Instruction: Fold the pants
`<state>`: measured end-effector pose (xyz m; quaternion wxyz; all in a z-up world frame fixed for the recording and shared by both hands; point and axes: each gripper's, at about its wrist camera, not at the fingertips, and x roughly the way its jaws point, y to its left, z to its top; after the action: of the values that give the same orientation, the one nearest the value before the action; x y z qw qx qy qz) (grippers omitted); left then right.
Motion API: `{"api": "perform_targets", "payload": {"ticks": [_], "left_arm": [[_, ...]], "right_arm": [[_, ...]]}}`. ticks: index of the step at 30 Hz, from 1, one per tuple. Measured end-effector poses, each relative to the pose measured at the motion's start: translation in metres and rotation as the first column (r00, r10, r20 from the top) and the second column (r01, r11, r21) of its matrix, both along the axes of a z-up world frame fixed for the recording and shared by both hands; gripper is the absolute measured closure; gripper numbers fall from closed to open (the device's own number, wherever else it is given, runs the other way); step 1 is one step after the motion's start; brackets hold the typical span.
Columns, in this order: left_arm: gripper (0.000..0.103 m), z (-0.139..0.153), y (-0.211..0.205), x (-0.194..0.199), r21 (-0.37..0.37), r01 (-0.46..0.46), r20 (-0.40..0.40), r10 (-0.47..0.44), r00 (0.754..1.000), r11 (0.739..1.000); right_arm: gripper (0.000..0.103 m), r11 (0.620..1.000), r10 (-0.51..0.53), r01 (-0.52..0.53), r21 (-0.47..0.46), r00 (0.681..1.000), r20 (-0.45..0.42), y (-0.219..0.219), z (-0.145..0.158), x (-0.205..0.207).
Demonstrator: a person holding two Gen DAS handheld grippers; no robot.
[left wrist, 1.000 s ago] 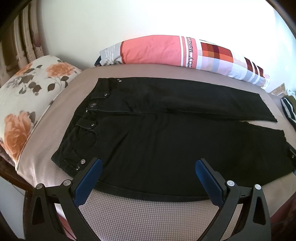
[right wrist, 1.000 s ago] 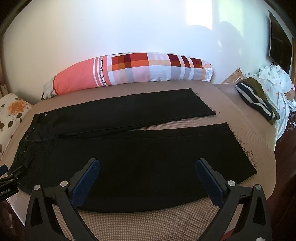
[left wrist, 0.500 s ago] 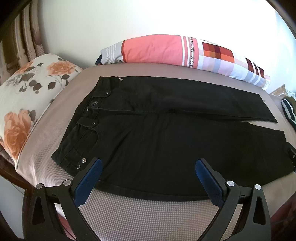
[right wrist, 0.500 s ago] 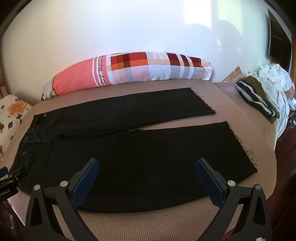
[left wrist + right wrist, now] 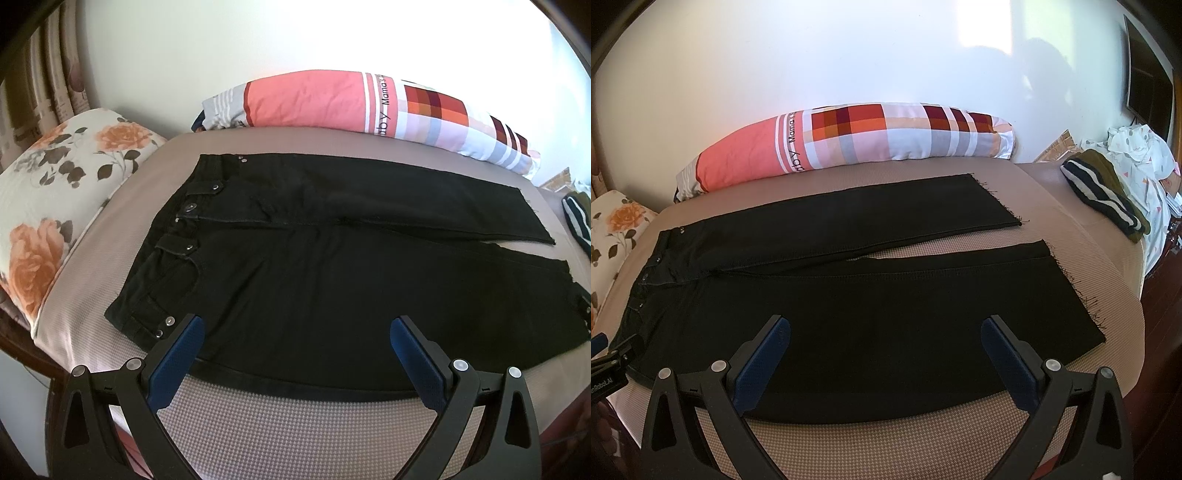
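Observation:
Black pants (image 5: 314, 258) lie flat and spread on the bed, waistband to the left, both legs running right with frayed hems. They also show in the right wrist view (image 5: 868, 295). My left gripper (image 5: 295, 326) is open and empty, hovering above the near edge of the pants close to the waistband and pocket rivets. My right gripper (image 5: 886, 326) is open and empty, above the near edge of the near leg. A tip of the left gripper (image 5: 605, 354) shows at the left edge of the right wrist view.
A pink and checked bolster pillow (image 5: 849, 140) lies along the wall behind the pants. A floral pillow (image 5: 62, 192) is at the left end. A striped folded garment (image 5: 1104, 192) and white patterned cloth (image 5: 1141, 147) sit at the right end. The bed's front edge (image 5: 295, 424) is below my grippers.
Both views have shifted slightly; the pants sit a little higher and further away in the left wrist view. Both grippers stay open and the pants have not moved.

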<state>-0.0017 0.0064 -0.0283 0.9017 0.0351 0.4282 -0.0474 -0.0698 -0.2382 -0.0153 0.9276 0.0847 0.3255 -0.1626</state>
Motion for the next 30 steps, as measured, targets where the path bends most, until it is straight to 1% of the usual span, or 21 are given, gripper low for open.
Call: {"api": "perform_targets", "payload": {"ticks": [23,30], "left_arm": [[0.003,-0.0003,0.0017,0.0003,0.0,0.002,-0.003,-0.002,1.0,1.0],[0.003,-0.0007,0.0011,-0.0002,0.002,0.0,-0.001,0.0,1.0,1.0]], "right_arm": [[0.0,1.0,0.001,-0.001,0.002,1.0,0.001,-0.0014,0.0008,0.0002],[0.0,1.0,0.007,-0.008,0.017,1.0,0.008,-0.0021,-0.0013,0.0012]]}}
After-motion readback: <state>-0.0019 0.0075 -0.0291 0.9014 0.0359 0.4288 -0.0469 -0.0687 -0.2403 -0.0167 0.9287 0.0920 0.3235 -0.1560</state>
